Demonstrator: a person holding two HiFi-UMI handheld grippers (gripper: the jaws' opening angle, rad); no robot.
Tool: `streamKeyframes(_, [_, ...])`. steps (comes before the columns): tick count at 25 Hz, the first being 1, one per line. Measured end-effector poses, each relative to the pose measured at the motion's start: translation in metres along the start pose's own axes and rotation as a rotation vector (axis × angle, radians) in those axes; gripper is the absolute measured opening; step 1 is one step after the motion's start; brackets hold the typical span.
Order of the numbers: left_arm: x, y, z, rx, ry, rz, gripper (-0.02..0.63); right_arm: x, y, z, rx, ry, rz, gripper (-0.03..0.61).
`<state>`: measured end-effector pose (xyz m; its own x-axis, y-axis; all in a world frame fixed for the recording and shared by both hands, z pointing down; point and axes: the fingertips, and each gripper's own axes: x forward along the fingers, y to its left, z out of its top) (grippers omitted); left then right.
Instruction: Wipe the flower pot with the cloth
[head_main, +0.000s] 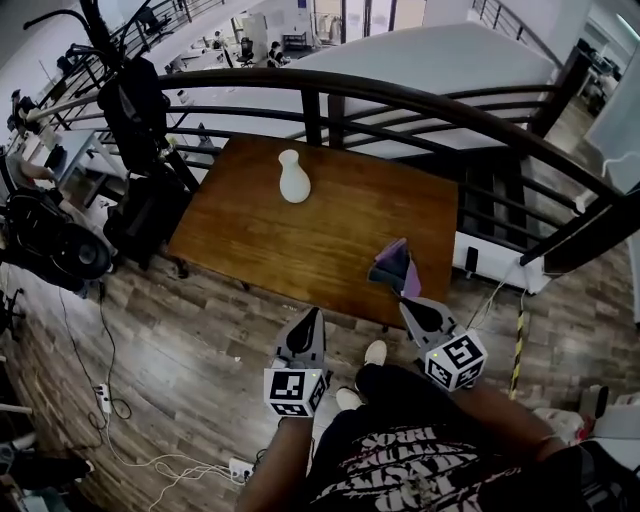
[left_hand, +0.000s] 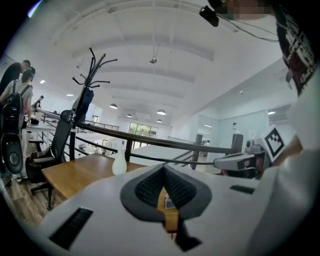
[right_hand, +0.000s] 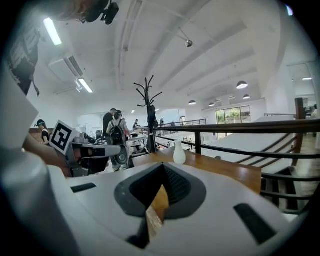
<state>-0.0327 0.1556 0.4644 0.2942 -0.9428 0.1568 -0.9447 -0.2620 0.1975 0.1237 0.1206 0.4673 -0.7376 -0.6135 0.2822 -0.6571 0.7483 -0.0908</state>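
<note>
The flower pot, a white vase, stands upright toward the far left of a wooden table. A purple cloth lies bunched near the table's front right edge. My left gripper is shut and empty, just short of the table's front edge. My right gripper is also shut, its tip right below the cloth, with no cloth between the jaws in the right gripper view. The vase shows far ahead of the left gripper. It also stands beyond the right gripper as a small vase.
A dark curved railing runs behind the table. A coat rack and a black chair stand to the left. Cables and a power strip lie on the wood floor. The person's shoes are by the table's front.
</note>
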Motion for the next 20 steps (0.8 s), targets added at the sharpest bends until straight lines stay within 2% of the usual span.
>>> streamKeyframes(7, [0.072, 0.006, -0.003, 0.048, 0.068, -0.076, -0.002, 0.036, -0.052, -0.018, 0.013, 0.05, -0.054, -0.011])
streamKeyframes(11, [0.112, 0.022, -0.008, 0.071, 0.105, -0.089, -0.002, 0.066, -0.083, -0.046, 0.04, 0.124, -0.055, -0.011])
streamKeyframes(16, [0.161, 0.048, -0.02, 0.051, 0.15, -0.068, -0.002, 0.099, -0.125, -0.087, 0.052, 0.26, -0.046, -0.009])
streamKeyframes(17, [0.169, 0.054, -0.023, 0.048, 0.159, -0.066, -0.002, 0.106, -0.131, -0.095, 0.054, 0.29, -0.041, 0.009])
streamKeyframes(19, [0.186, 0.067, -0.03, 0.035, 0.174, -0.061, -0.002, 0.121, -0.141, -0.11, 0.067, 0.347, -0.032, 0.102])
streamKeyframes(20, [0.195, 0.072, -0.033, 0.029, 0.179, -0.06, -0.002, 0.127, -0.147, -0.117, 0.073, 0.374, -0.032, 0.125])
